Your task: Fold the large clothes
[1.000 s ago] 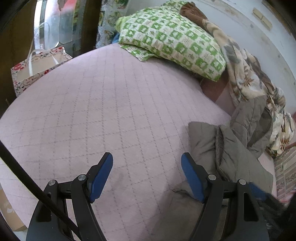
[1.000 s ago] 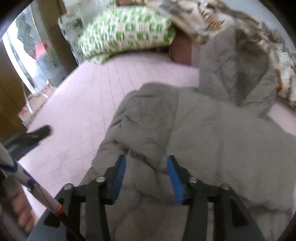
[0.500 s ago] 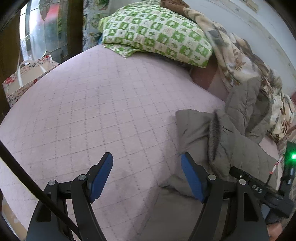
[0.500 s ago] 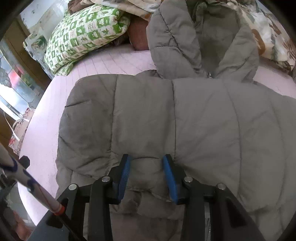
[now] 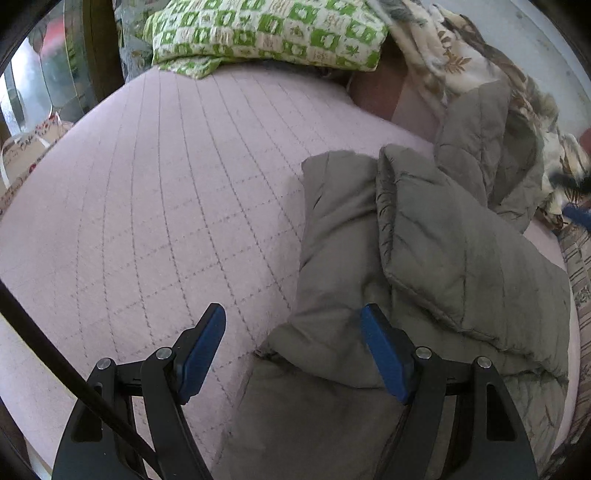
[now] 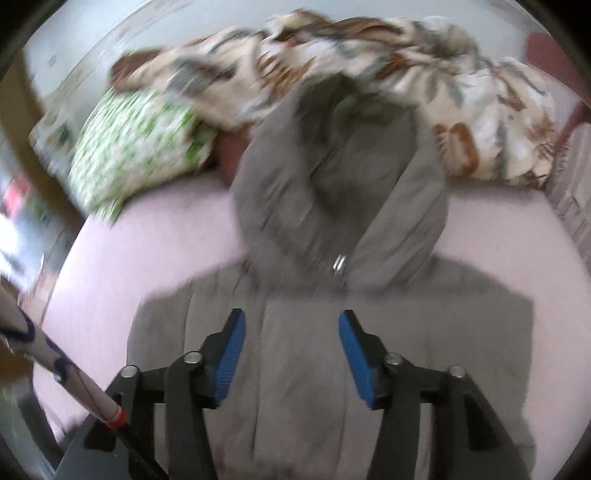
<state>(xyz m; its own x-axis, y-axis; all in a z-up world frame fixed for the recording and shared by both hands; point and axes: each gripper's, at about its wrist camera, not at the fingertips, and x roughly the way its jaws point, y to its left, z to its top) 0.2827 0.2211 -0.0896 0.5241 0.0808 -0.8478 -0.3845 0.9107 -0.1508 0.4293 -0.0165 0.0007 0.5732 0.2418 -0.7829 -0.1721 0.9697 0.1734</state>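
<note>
A grey quilted hooded jacket lies on the pink quilted bed, with a sleeve folded in over its body. My left gripper is open and empty, low over the jacket's left edge, its right finger above the fabric. In the right wrist view the jacket lies front up, its zipper pull at the collar and its hood toward the headboard. My right gripper is open and empty above the jacket's chest. This view is motion-blurred.
A green-and-white checked pillow and a floral blanket lie at the head of the bed. A floral bag stands beside the bed on the left. A striped cloth lies at the right edge.
My right gripper has opened wider, let go of the jacket fabric and moved up toward the collar. My left gripper has moved right, closer to the jacket's edge.
</note>
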